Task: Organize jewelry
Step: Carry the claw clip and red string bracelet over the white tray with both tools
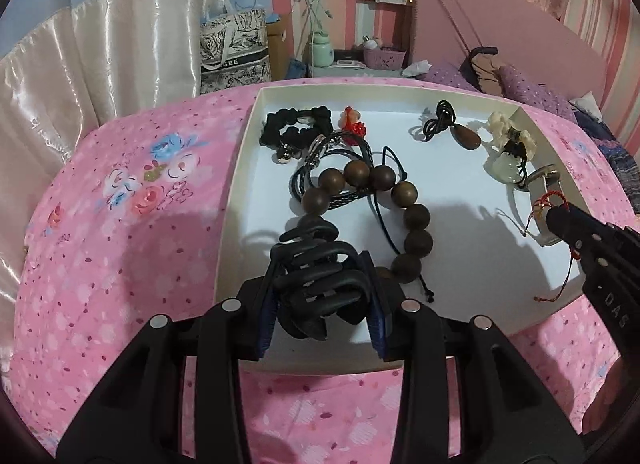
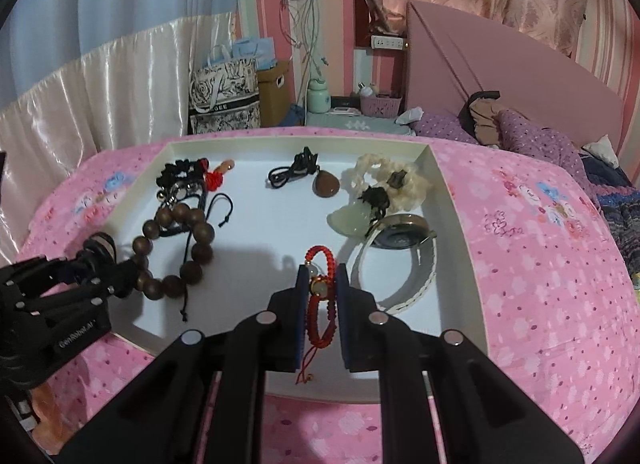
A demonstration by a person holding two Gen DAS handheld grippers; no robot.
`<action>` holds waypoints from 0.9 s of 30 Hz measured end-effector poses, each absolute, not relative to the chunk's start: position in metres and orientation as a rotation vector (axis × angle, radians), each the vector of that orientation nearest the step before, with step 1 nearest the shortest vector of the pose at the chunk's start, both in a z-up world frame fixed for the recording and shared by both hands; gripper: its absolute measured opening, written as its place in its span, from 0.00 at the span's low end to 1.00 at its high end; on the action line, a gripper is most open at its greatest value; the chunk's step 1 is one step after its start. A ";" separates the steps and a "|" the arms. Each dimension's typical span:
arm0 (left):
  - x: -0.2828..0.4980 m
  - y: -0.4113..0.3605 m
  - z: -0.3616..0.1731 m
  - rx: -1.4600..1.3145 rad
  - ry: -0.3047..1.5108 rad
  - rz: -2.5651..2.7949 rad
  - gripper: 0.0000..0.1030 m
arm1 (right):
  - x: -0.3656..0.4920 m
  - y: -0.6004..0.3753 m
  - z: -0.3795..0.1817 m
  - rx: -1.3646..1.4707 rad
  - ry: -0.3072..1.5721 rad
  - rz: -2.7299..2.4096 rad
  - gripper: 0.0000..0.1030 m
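Note:
A shallow white tray lies on a pink floral bedspread and holds several jewelry pieces. My left gripper is shut on a black claw hair clip over the tray's near left part, beside a brown wooden bead bracelet. My right gripper is shut on a red braided cord bracelet above the tray's near middle; its loose end hangs down. The right gripper shows in the left wrist view. The left gripper shows in the right wrist view.
In the tray lie a black scrunchie, a brown teardrop pendant, a cream flower bracelet, a pale green jade pendant and a white-strap watch. The bed's pink headboard rises at right.

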State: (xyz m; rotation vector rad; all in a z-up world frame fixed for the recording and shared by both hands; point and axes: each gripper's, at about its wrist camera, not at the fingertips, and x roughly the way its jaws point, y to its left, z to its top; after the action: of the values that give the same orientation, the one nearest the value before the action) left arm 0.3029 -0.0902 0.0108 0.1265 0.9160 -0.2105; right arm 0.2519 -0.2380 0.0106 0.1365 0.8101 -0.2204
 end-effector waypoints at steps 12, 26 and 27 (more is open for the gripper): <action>0.299 -0.082 0.004 0.132 0.897 -0.171 0.35 | 0.257 -0.235 -0.005 0.152 0.866 -0.217 0.13; 0.301 -0.080 -0.002 0.148 0.907 -0.145 0.35 | 0.260 -0.243 -0.019 0.198 0.910 -0.228 0.13; 0.301 -0.080 -0.002 0.149 0.907 -0.145 0.35 | 0.260 -0.243 -0.020 0.200 0.912 -0.227 0.13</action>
State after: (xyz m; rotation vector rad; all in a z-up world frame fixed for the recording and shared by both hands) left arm 0.3012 -0.0803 -0.0018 0.1489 0.9073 -0.1452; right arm 0.2601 -0.2432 -0.0198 0.1997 0.9121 -0.2272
